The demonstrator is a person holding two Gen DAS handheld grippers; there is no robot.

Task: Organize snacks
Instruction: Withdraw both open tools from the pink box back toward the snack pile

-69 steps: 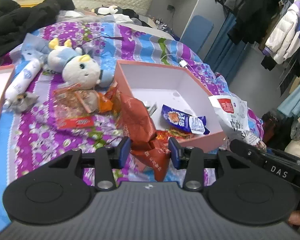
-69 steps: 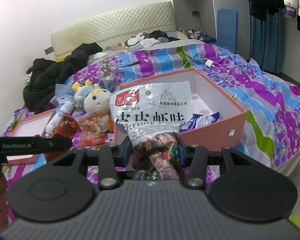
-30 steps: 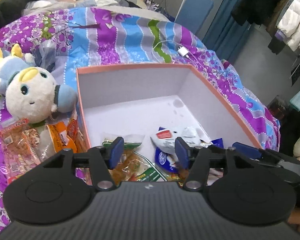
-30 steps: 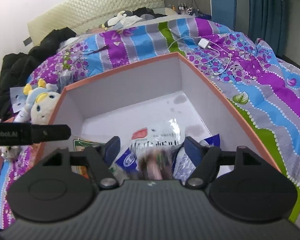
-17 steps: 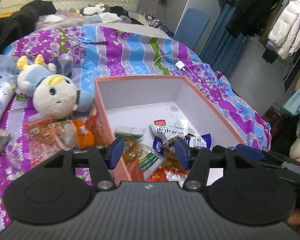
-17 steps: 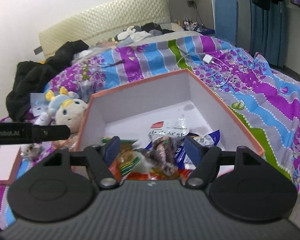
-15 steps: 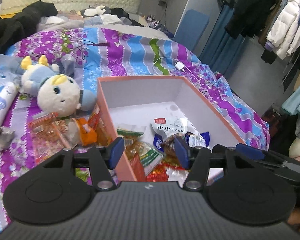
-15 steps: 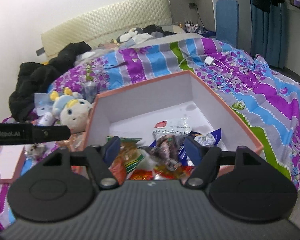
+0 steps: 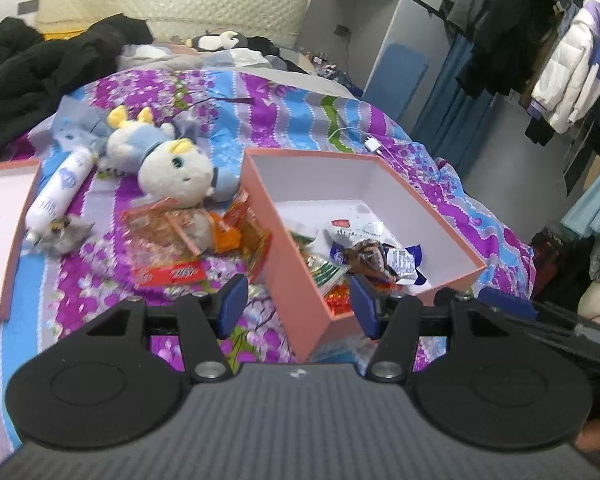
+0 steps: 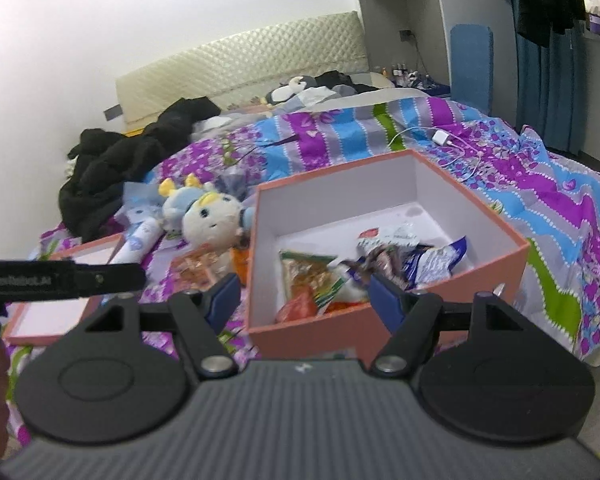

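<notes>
The left gripper (image 9: 298, 306) has its 2 blue fingers (image 9: 231, 307) spread apart with nothing between them, poised above the near corner of the pink box (image 9: 300, 280). The right gripper (image 10: 304, 298) is likewise parted and empty, over the box's near wall. Beyond both pairs of fingers, inside the box, lie the snacks: a white shrimp-snack bag (image 9: 358, 232), a blue packet (image 10: 440, 260) and a green-edged packet (image 10: 306, 272). Left of the box, on the bed, lie clear snack bags (image 9: 168, 236), then a plush toy (image 9: 174, 174).
</notes>
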